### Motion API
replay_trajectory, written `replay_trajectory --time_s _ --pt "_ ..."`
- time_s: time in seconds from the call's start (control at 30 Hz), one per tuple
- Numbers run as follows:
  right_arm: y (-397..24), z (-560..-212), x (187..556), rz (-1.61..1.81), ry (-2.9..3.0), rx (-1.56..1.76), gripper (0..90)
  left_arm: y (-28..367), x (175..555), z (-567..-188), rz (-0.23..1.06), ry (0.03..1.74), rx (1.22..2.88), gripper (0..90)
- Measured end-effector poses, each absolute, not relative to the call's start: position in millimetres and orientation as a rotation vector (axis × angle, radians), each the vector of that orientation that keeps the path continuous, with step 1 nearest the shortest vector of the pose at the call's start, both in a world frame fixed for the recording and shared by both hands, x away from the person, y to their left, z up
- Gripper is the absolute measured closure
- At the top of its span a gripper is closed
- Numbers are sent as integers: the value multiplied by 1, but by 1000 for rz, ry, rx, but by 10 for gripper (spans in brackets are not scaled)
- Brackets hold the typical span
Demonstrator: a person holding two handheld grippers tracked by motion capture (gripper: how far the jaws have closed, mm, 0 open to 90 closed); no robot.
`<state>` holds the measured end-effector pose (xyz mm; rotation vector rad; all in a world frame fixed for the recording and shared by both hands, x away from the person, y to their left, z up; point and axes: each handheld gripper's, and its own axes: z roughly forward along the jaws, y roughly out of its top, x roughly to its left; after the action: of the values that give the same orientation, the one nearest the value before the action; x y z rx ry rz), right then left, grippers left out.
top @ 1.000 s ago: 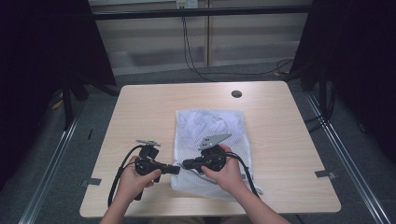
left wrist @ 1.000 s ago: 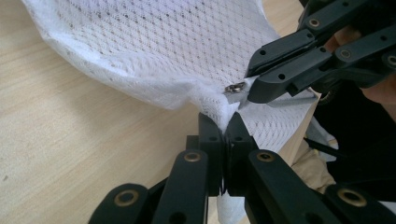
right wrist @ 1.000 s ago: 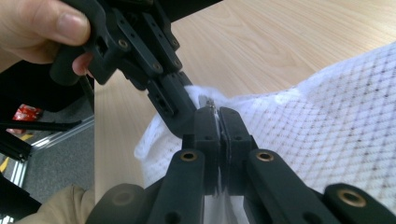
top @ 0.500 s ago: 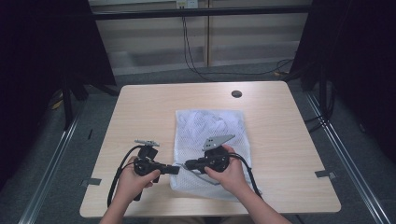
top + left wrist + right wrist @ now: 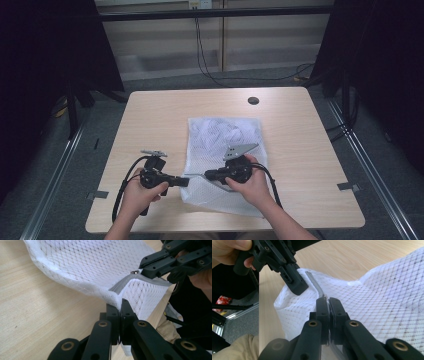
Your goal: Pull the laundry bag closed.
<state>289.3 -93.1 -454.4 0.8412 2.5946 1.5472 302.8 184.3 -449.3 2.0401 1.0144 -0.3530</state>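
A white mesh bag (image 5: 225,132) with pale cloth inside lies flat on the wooden table (image 5: 150,125). Its near-left corner is lifted between the two grippers. My left gripper (image 5: 186,181) is shut on that corner's seam (image 5: 120,305). My right gripper (image 5: 206,175) faces it from the right, shut on the small metal zipper pull (image 5: 135,272) at the end of the grey zipper tape (image 5: 314,283). In the right gripper view its closed jaws (image 5: 326,300) pinch the pull, and the left gripper (image 5: 298,288) clamps the mesh (image 5: 387,290) just beyond. The two tips stand a finger's width apart.
A dark round grommet (image 5: 253,100) sits near the table's far edge. Black curtains hang on both sides, cables (image 5: 200,45) run down the back wall, and metal rails (image 5: 55,175) line the floor. The person's trouser leg (image 5: 234,350) is below the near edge.
The right hand has edged slightly to the right with the zipper pull. The left hand has kept still.
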Motion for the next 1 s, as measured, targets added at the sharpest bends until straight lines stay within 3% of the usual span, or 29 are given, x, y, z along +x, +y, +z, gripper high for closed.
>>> replay_trajectory --time_s 1.0 --pt "-108 -455 287 1539 2608 834 874 188 301 -449 -361 1044 2032 886"
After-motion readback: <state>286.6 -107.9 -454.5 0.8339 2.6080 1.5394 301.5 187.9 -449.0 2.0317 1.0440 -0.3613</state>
